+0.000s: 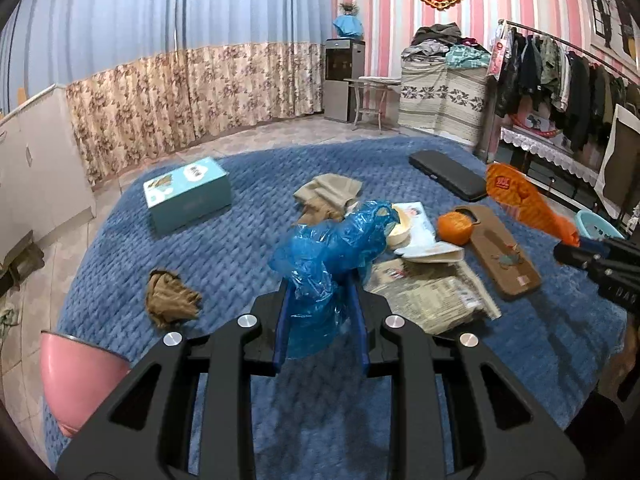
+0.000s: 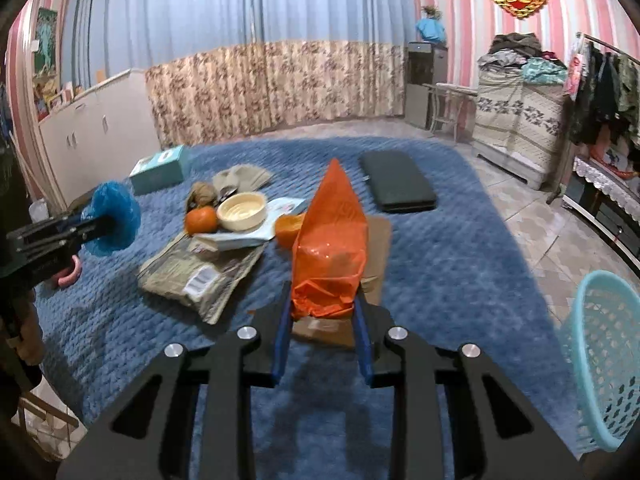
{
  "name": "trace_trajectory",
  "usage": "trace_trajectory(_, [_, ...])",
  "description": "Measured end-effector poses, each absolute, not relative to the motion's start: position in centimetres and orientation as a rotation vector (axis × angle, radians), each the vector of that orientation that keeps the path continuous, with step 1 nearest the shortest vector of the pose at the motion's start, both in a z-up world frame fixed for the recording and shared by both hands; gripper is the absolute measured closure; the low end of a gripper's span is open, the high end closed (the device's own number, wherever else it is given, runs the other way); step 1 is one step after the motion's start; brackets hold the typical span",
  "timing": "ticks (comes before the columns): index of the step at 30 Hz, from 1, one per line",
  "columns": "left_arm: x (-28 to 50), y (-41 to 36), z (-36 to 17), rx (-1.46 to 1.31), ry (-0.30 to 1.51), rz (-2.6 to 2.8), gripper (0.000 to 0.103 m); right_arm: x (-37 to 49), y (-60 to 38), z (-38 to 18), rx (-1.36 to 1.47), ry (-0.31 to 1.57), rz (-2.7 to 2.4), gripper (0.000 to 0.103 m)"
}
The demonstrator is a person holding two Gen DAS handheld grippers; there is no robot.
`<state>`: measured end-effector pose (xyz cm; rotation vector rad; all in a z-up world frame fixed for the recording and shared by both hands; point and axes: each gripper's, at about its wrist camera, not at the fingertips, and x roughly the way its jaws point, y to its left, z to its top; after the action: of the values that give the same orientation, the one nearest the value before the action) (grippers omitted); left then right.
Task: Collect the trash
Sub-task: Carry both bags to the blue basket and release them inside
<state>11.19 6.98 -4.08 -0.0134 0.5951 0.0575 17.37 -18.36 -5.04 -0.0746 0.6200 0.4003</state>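
My left gripper [image 1: 320, 292] is shut on a crumpled blue plastic bag [image 1: 332, 248], which it holds up over the blue rug [image 1: 240, 248]. In the right wrist view the same gripper [image 2: 82, 224] comes in from the left with the blue bag [image 2: 114, 220] bunched at its tip. Pinched between the pads of my right gripper [image 2: 323, 300], an orange plastic bag [image 2: 332, 240] stands up in a point. The left wrist view shows that orange bag [image 1: 524, 196] lifted at the right.
On the rug lie a crumpled brown paper [image 1: 170, 300], a beige cloth [image 1: 328, 192], a teal box [image 1: 188, 196], a bowl [image 2: 242, 210], oranges [image 2: 200, 220], a newspaper [image 2: 200, 272], a brown board [image 1: 504, 252] and a black case [image 2: 396, 186]. A pink basin [image 1: 76, 380] stands near left, a light-blue basket [image 2: 604, 360] near right.
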Motion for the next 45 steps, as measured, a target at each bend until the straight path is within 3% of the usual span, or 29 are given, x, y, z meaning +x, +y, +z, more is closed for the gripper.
trace_trajectory(23, [17.8,-9.7,0.8,0.027,0.474,-0.195,0.078,17.6,-37.3,-2.7,0.045,0.546,0.005,0.075])
trace_trajectory(45, [20.5,-34.2,-1.6,0.163,0.475,-0.569,0.078,16.3,-50.4,-5.2,0.19,0.6,-0.276,0.075])
